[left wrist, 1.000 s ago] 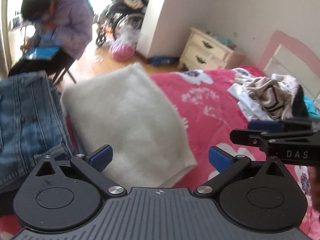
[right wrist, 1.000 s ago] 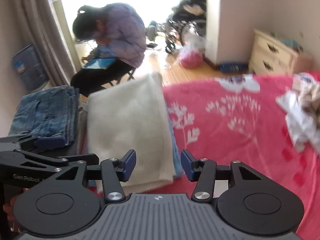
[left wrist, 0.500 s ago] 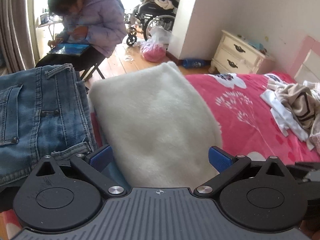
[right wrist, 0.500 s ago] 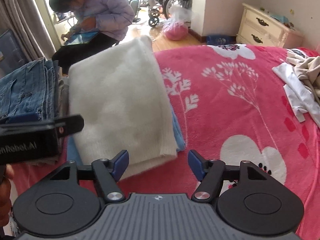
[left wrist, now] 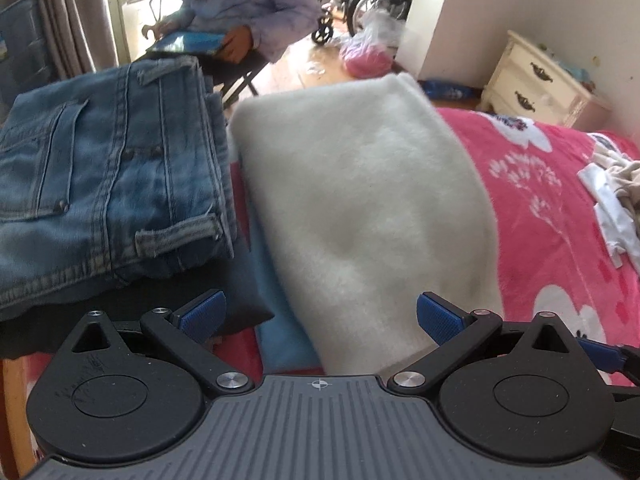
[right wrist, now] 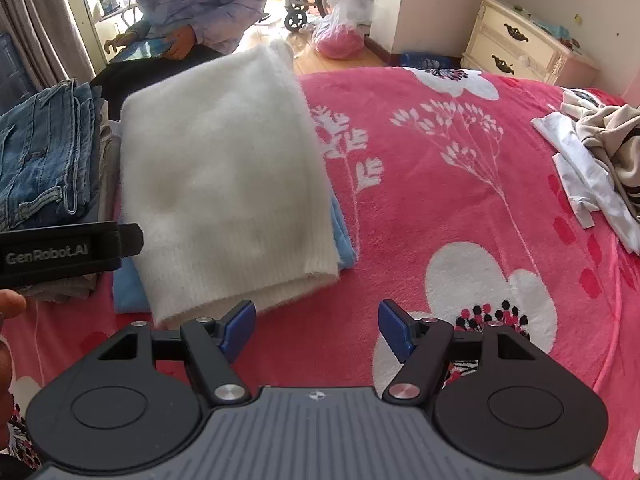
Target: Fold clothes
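Your pink fleece bedspread w/ white flowers (right wrist: 460, 184) fills most of both views. On it, the folded cream fuzzy sweater (right wrist: 224, 176) lies flat on top of a folded light-blue cloth (right wrist: 342, 236), whose edge sticks out along the sweater's right side & near corner. Left of that sits the stack of folded blue denim jeans (left wrist: 108, 184), just beside the sweater. A loose heap of white & beige clothes (right wrist: 592, 160) is well apart, far right on the bed.

Your left gripper (left wrist: 320, 314) hangs over the sweater's near end, jaws spread wide, pads not on fabric. Your right gripper (right wrist: 316, 326) sits just off the sweater's near right corner over bare bedspread; its jaws have just been opening, nothing between them.
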Demonstrator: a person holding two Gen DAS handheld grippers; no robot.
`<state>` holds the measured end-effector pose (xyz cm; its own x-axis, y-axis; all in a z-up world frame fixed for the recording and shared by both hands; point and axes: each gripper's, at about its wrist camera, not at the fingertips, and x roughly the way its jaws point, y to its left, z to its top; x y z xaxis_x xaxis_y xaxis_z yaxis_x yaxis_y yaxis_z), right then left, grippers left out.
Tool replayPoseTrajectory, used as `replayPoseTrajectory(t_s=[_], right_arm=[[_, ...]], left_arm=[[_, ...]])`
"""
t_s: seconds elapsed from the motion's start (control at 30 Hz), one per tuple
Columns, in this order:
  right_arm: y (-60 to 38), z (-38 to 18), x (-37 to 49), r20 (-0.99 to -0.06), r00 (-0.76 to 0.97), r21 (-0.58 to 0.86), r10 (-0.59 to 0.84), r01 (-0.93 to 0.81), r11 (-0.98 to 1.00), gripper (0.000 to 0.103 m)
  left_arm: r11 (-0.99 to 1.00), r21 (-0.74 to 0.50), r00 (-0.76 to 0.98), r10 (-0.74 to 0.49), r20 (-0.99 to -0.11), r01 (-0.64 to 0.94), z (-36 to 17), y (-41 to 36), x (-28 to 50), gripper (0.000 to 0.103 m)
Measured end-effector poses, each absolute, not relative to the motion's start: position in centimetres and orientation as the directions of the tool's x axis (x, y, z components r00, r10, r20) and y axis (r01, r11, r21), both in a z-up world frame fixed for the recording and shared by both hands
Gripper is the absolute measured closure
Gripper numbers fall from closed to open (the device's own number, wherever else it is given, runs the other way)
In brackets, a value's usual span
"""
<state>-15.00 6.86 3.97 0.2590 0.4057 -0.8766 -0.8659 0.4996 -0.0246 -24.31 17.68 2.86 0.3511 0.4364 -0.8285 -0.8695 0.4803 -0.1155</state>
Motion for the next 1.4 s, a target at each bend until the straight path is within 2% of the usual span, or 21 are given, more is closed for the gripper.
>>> replayPoseTrajectory(t_s=[0.3,1.4], right_arm=[[6.35,3.94,-15.01,-0.871,0.259,-0.023,0.418,-0.87,0.492,0.027],[6.75,3.92,-15.46,-0.871,0.256,-0.041,0.42,-0.889,0.457,0.023]], left_arm=[[0.493,-0.108,0.352,0.435,-0.829,-0.863,3.09,17.0,-24.24,0.0],[0.512,-0.08,0.347,0.452,-0.821,-0.855,3.31,16.84,-23.81,0.001]])
